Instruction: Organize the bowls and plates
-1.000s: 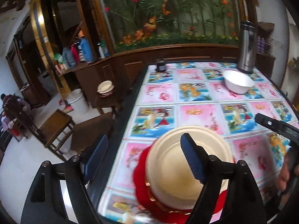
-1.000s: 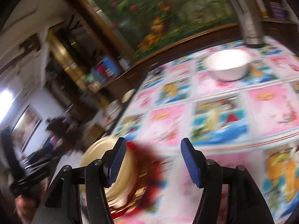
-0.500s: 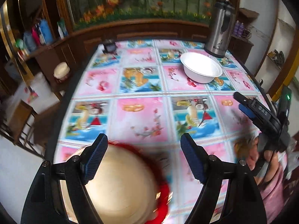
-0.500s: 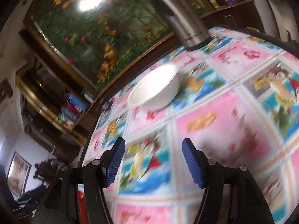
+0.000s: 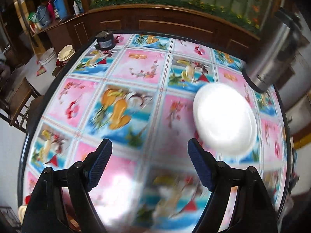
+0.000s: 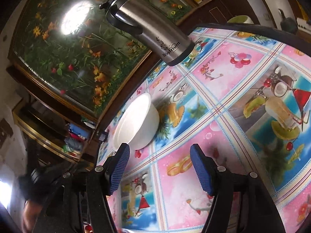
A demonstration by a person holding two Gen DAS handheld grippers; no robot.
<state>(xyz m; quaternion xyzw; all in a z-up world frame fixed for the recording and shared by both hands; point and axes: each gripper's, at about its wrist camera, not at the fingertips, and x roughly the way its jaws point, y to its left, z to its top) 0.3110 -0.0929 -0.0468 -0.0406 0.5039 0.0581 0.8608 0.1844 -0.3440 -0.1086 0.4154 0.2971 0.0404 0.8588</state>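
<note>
— Where's the bowl?

— The white bowl (image 5: 224, 118) sits on the bench (image 5: 136, 73), over on the right and just near of the steel thermos (image 5: 272, 58). From my right tool (image 6: 158, 167) it lies just beyond the left finger.

— What are you holding?

— Nothing. My left tool (image 5: 148, 162) hangs spread wide over the bench; the right one gapes too.
</note>
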